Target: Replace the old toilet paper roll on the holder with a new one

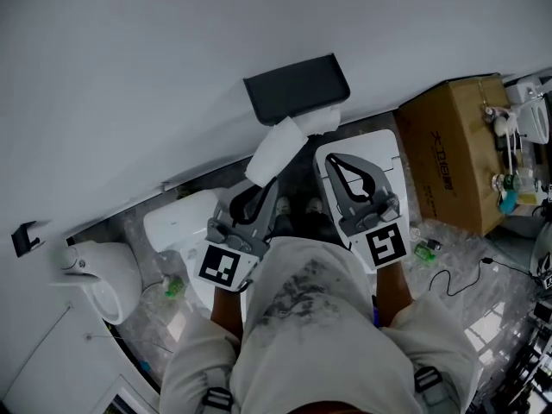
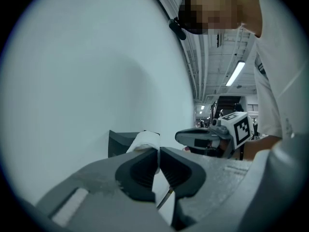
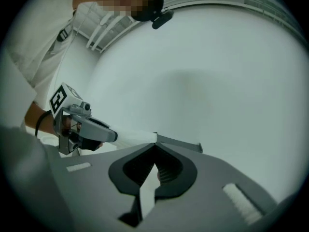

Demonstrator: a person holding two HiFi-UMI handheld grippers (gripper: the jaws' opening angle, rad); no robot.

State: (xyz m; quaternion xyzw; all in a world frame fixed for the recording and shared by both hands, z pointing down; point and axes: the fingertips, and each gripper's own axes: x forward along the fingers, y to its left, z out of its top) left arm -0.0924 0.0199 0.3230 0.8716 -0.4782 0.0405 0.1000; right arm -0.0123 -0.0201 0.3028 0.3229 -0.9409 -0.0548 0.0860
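**Head view.** A person stands facing a pale wall (image 1: 172, 59) with a hand-held gripper in each hand. A dark holder (image 1: 297, 87) is fixed to the wall. A white toilet paper roll (image 1: 276, 152) slants up from the left hand-held gripper (image 1: 259, 192) until its far end touches the underside of the holder. The right hand-held gripper (image 1: 336, 164) is just beside the roll, with its tips below the holder and clear of it. A white toilet (image 1: 172, 222) stands on the glossy floor (image 1: 466, 266) below. A cardboard box (image 1: 453, 153) stands against the wall to the right.

**Left gripper view.** The left hand-held gripper (image 2: 159, 151) is clenched to a thin slit. White paper shows in that slit, so it grasps the near edge of the toilet paper roll (image 2: 143, 140). The roll reaches forward to the holder (image 2: 119, 141). The right hand-held gripper (image 2: 179, 137) lies alongside at about the same height, pointing at the wall.

**Right gripper view.** The right hand-held gripper (image 3: 155, 146) is clenched with its tips meeting and nothing gripped between them. Beyond the tips, the toilet paper roll (image 3: 137, 138) runs from the left hand-held gripper (image 3: 114, 136) to the edge of the holder (image 3: 179, 144).
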